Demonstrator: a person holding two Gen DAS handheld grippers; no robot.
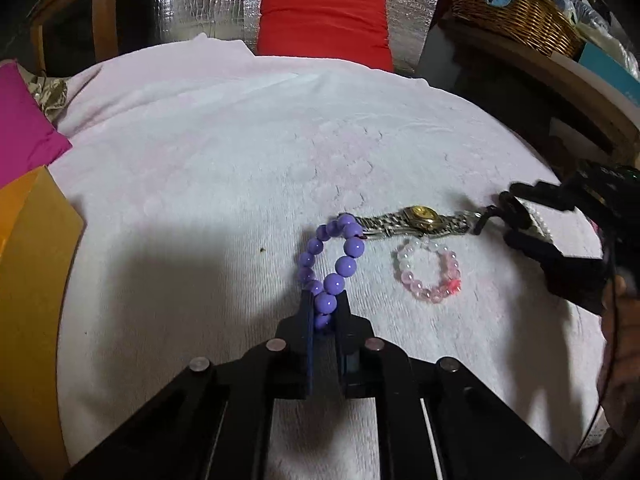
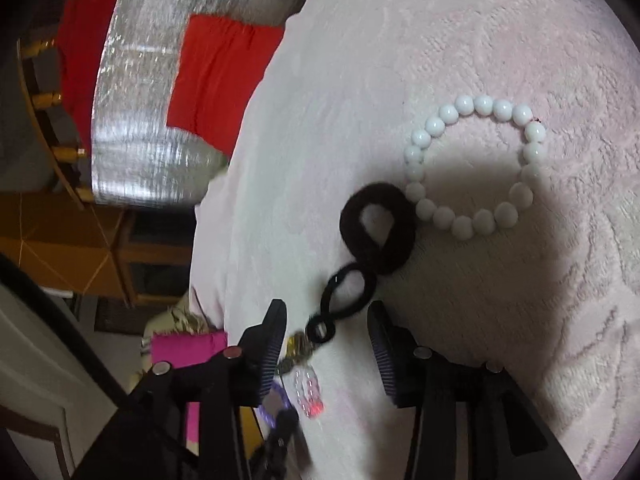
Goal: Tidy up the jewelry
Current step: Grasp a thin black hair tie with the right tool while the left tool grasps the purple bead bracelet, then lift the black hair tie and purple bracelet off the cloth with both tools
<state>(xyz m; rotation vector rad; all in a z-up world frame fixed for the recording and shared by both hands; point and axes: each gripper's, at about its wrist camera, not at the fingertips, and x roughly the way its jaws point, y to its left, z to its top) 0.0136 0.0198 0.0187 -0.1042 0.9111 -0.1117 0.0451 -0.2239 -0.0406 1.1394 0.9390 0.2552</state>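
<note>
In the left wrist view my left gripper (image 1: 325, 300) is shut on a purple bead bracelet (image 1: 346, 266), whose loop stands up from the pale pink towel (image 1: 192, 168). Beyond it lie a gold-faced watch (image 1: 420, 216) with a metal band and a pink and clear bead bracelet (image 1: 430, 274). My right gripper (image 1: 516, 216) reaches in from the right, open, at the watch band's end. In the right wrist view the right gripper (image 2: 326, 316) stands open over a chain of black hair ties (image 2: 348, 292). A white bead bracelet (image 2: 476, 164) lies further on.
A red cushion (image 1: 324, 20) and silver foil sheet (image 1: 200, 0) stand behind the towel. A wicker basket (image 1: 520, 16) sits on a shelf at the upper right. Magenta cloth (image 1: 20, 120) and an orange board (image 1: 28, 280) border the left edge.
</note>
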